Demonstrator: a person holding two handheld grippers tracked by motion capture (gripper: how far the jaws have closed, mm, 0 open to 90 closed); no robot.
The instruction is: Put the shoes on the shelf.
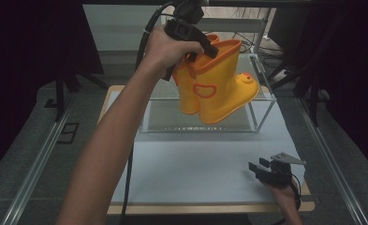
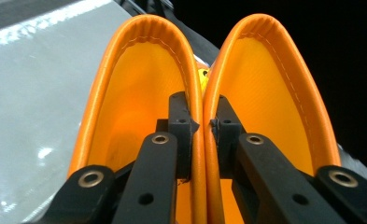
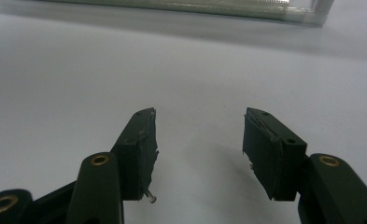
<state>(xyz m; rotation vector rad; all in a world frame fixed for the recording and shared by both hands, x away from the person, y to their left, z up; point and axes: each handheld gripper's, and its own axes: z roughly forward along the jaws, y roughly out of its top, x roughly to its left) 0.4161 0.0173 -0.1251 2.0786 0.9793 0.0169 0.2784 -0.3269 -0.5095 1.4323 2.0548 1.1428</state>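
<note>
While you're holding that pair of yellow rain boots (image 1: 214, 89) up in the air, they're hanging over the clear glass tank (image 1: 261, 105) at the far end of the table, toes tipped toward the right and not touching the glass as far as I can tell. Both boots have orange trim round the top and an orange loop outline on the side, and the front one has a little duck face on the toe (image 1: 247, 78).

Your left gripper (image 1: 201, 49) is pinching the two boots together by their rims. In the left gripper view you're looking straight down into both orange-edged shafts (image 2: 139, 93), with one black pad inside each boot, so the two inner walls (image 2: 203, 140) are getting squeezed together between the pads. The jaws are pressed close on those two layers, with nothing else in there.

Your left hand (image 1: 165, 47) is wrapped round the gripper's handle, arm stretching up from the bottom of the high view, and the black cable (image 1: 146, 33) is looping off the top.

Your right gripper (image 1: 266, 169) is sitting down near the right front corner of the white table top (image 1: 195, 164), well apart from the boots. Its jaws are standing spread with nothing between them. In the right gripper view they're resting low over the bare white surface (image 3: 78, 70), and the tank's bottom edge (image 3: 195, 9) is running across the top.
</note>
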